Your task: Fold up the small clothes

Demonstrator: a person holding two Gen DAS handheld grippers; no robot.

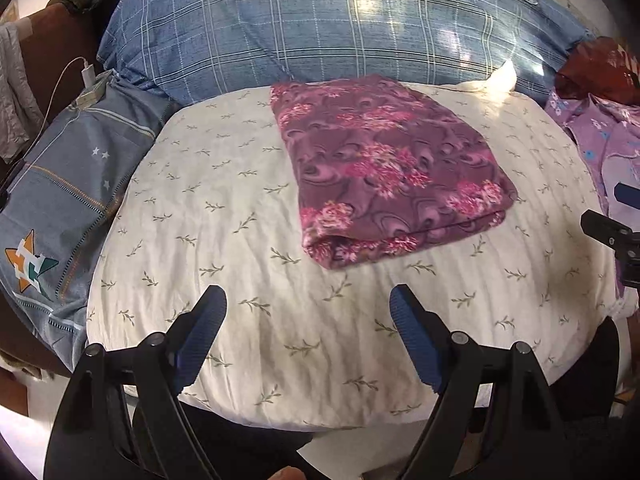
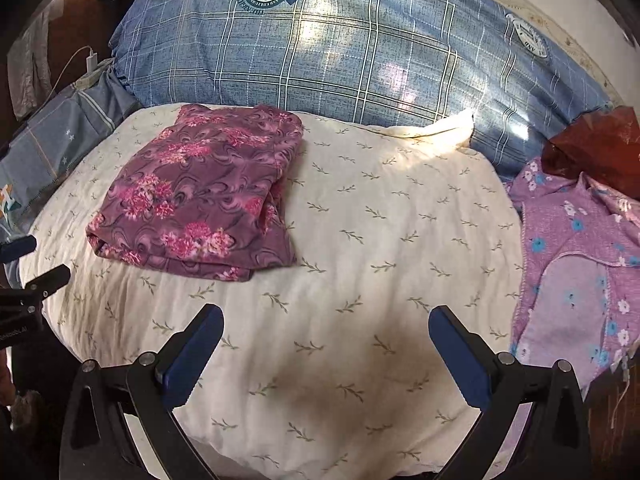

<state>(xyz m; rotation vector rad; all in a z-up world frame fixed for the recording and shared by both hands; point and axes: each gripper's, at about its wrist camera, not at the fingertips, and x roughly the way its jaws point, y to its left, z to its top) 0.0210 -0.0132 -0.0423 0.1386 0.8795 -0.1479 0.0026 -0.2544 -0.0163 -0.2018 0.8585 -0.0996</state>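
Observation:
A maroon garment with pink flowers (image 1: 392,168) lies folded into a thick rectangle on a cream leaf-print pillow (image 1: 240,240); it also shows in the right wrist view (image 2: 200,196), on the pillow (image 2: 380,240). My left gripper (image 1: 308,300) is open and empty, just in front of the folded garment. My right gripper (image 2: 326,316) is open and empty over bare pillow, to the right of the garment. The right gripper's tip shows at the left wrist view's right edge (image 1: 612,232), and the left gripper's tip at the right wrist view's left edge (image 2: 36,280).
A lilac flowered garment (image 2: 576,264) lies unfolded at the right, with a dark red bag (image 2: 600,148) behind it. A big blue plaid cushion (image 2: 340,48) lies behind the pillow. A grey-blue pillow (image 1: 60,200) with a charger and cable (image 1: 88,74) lies at the left.

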